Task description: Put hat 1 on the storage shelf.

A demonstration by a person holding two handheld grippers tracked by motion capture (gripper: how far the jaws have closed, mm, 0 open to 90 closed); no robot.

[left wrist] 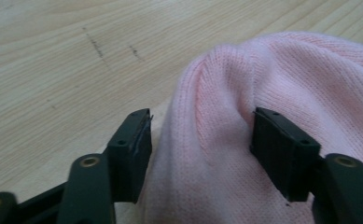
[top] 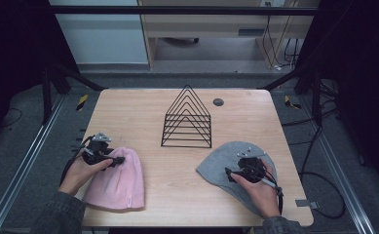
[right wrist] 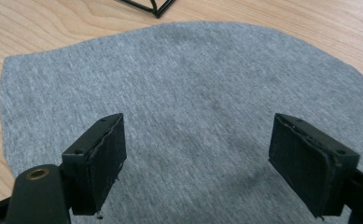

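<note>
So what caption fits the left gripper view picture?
Left gripper jaws straddling a fold of the pink knit hat on the wooden table.

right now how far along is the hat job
Barely started. Nothing looks done: the pink beanie and the grey hat both lie flat on the table. In hand: the left tool straddles a fold of the beanie's crown; the right tool hangs open over the grey hat. Lifting remains.

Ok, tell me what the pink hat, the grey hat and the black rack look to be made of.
Pink hat: a soft, matte ribbed knit, probably wool or acrylic; the stitch rows show clearly.
Grey hat: a thinner, flat jersey, likely cotton blend; fine heathered flecks, no visible ribs.
Black rack: thin wire, seemingly metal with a dark coating; slim, stiff, triangular loops.
</note>
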